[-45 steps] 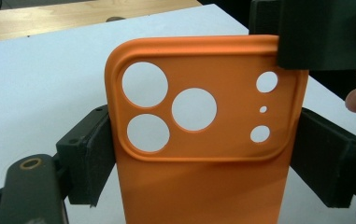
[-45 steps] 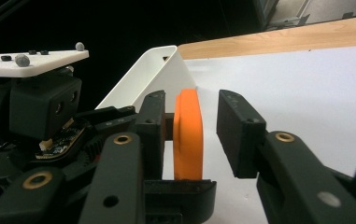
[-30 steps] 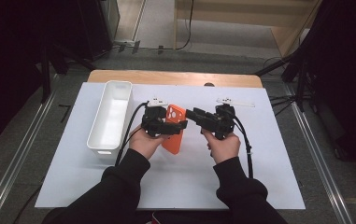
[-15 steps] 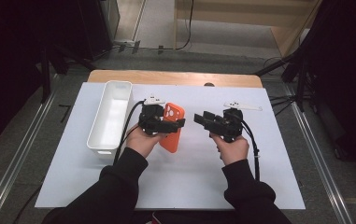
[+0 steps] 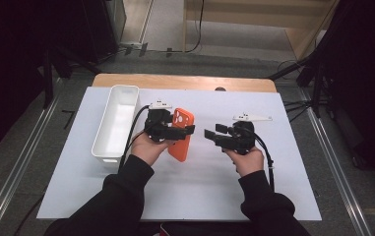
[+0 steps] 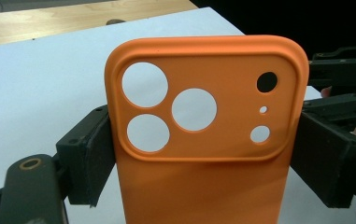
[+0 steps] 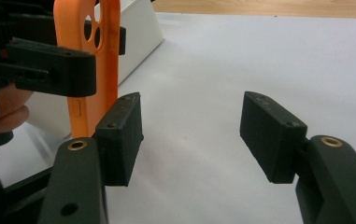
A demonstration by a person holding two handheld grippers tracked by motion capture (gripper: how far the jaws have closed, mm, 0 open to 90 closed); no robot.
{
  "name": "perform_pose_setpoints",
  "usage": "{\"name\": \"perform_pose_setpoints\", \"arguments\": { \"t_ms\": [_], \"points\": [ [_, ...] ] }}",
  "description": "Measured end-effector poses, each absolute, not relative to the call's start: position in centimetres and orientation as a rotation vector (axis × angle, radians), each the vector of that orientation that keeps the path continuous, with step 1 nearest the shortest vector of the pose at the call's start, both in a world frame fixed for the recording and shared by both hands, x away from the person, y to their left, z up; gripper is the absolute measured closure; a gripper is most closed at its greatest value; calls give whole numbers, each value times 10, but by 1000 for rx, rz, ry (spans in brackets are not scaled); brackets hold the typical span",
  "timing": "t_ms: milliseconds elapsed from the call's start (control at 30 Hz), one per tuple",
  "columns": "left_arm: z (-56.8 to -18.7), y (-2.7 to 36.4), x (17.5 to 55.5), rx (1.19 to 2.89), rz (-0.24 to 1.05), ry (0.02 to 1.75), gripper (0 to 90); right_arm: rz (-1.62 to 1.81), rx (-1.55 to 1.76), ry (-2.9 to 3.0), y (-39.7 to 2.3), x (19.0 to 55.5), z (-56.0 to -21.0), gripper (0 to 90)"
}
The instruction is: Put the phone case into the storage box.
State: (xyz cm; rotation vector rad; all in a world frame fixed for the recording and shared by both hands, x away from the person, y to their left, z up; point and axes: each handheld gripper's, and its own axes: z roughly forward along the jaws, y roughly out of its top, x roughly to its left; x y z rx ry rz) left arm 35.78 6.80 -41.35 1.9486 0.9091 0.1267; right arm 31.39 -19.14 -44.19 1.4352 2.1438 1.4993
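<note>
White plastic bin (image 5: pixel 115 123) sits at my nine o'clock on the white mat (image 5: pixel 283 162). Just right of it, my left gripper (image 5: pixel 187 131) clamps the orange phone case (image 5: pixel 182 133) by its side edges, holding it above the mat. At three o'clock my right gripper (image 5: pixel 211 135) has just been opening, jaws wide apart, with nothing between them.

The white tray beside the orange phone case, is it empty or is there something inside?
Empty. In the high view the white tray shows a bare white floor, and the orange phone case is outside it, clamped in the left tool.
</note>
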Motion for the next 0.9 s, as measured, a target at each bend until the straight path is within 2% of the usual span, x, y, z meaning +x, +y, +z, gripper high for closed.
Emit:
{"name": "perform_pose_setpoints", "arguments": {
  "t_ms": [900],
  "points": [
    [-410, 67, 353, 1974, 75, 840, 158, 1450, 1251, 2320, -197, 292, -460, 285]
  ]
}}
